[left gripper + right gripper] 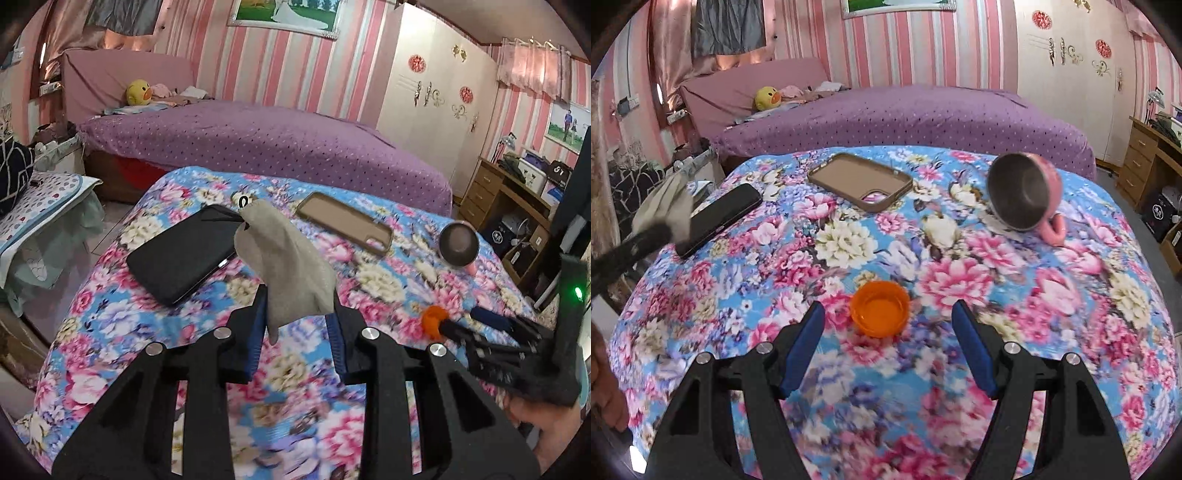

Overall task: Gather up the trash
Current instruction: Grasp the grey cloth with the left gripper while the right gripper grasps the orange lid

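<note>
A floral cloth [960,280] covers the surface under both grippers, its pattern smeared by blur close to the cameras. Ahead of the left gripper [297,325] lies a black phone [181,254], its near corner hidden behind a grey-beige cloth pouch [284,254] that stands up between the blue pads; the jaws sit narrow on the pouch's lower end. Further ahead and to the right lie a brown phone case [345,223] and a tipped pink mug [1025,194], its handle touching the cloth. The right gripper [888,325] hangs spread wide, with an orange bottle cap [879,312] lying open side up between its fingertips, touching neither. In the left view the cap is a blurred, half-hidden orange spot.
</note>
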